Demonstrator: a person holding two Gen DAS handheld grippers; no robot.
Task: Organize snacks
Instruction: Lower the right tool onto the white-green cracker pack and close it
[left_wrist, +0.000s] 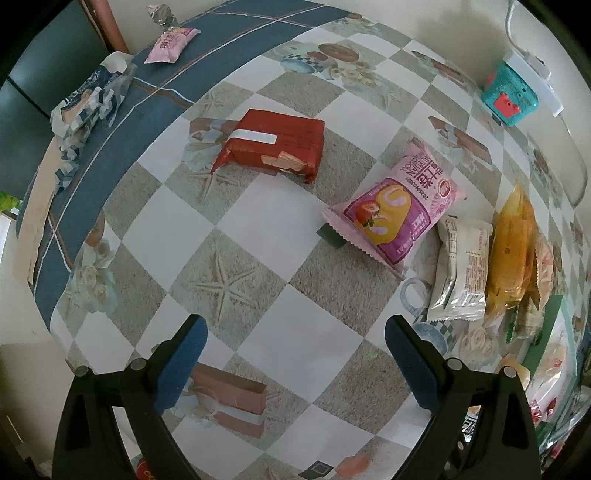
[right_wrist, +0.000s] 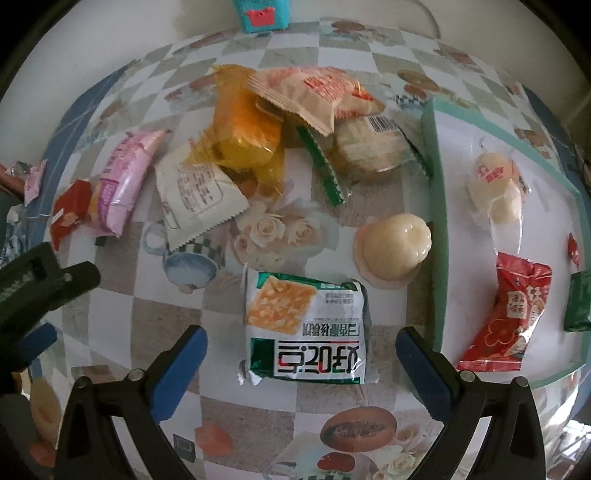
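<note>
Checkered counter (right_wrist: 110, 314) strewn with snacks; at its right side a shallow green-rimmed tray (right_wrist: 432, 206) holding a pale round jelly pack (right_wrist: 495, 184), a red sachet (right_wrist: 506, 314) and a dark green packet (right_wrist: 578, 299) at the far edge. Just outside the tray wall, a loose jelly cup (right_wrist: 395, 247), a green-and-white cracker pack (right_wrist: 306, 325) and a heap of wrappers including a yellow cake (right_wrist: 247, 136). Further left, a red wafer pack (left_wrist: 273, 144) and pink roll cake (left_wrist: 395, 210) lying well apart; left gripper (left_wrist: 295, 358) and right gripper (right_wrist: 301, 365) both spread wide, fingers holding nothing.
</note>
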